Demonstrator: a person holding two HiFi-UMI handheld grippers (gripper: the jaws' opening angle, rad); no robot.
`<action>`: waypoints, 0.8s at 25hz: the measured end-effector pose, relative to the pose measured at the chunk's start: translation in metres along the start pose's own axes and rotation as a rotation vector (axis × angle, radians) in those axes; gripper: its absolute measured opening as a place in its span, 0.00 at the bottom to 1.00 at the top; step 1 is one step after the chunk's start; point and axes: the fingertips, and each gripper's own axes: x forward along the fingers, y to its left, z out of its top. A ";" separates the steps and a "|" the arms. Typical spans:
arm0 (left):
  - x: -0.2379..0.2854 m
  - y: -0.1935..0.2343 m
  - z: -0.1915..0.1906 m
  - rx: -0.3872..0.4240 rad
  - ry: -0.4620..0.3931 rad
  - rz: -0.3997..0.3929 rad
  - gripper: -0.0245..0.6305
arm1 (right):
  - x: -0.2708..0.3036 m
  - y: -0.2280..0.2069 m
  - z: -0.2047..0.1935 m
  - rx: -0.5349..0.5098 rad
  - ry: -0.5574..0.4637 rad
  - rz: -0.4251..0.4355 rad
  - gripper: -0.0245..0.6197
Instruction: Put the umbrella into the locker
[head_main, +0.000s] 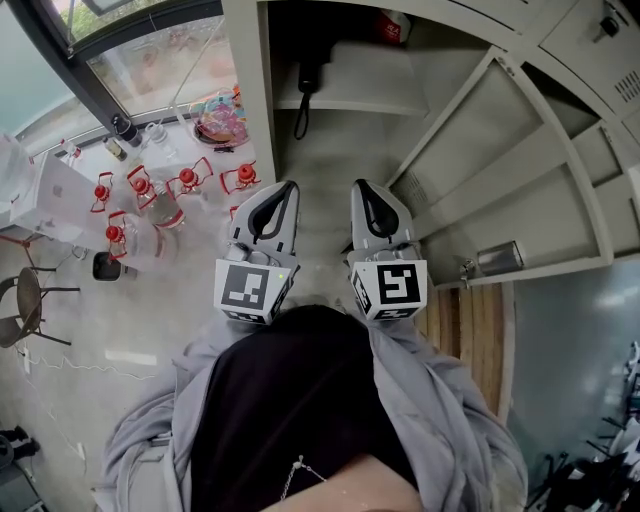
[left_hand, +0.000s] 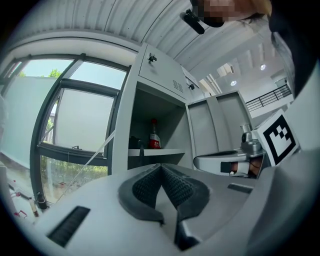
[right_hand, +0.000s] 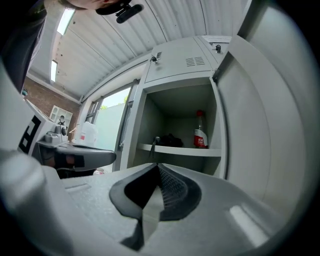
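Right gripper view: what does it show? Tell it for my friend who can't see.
The right gripper is shut and empty, pointing at an open grey locker. On its shelf sit a dark bundle, probably the umbrella, and a bottle with a red label.

Pale grey locker; inside, upper middle, a black umbrella and a red-labelled bottle. Grey left gripper and right gripper bear black-and-white squares.
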 end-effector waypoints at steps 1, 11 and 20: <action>-0.001 -0.001 -0.002 -0.002 0.006 -0.001 0.05 | 0.000 0.003 -0.003 0.004 0.007 0.009 0.05; -0.006 -0.005 -0.005 -0.008 -0.001 0.001 0.05 | -0.003 0.009 -0.011 0.034 0.015 0.025 0.05; 0.000 -0.011 -0.005 -0.002 -0.008 0.002 0.05 | -0.003 0.003 -0.013 0.041 -0.005 0.025 0.05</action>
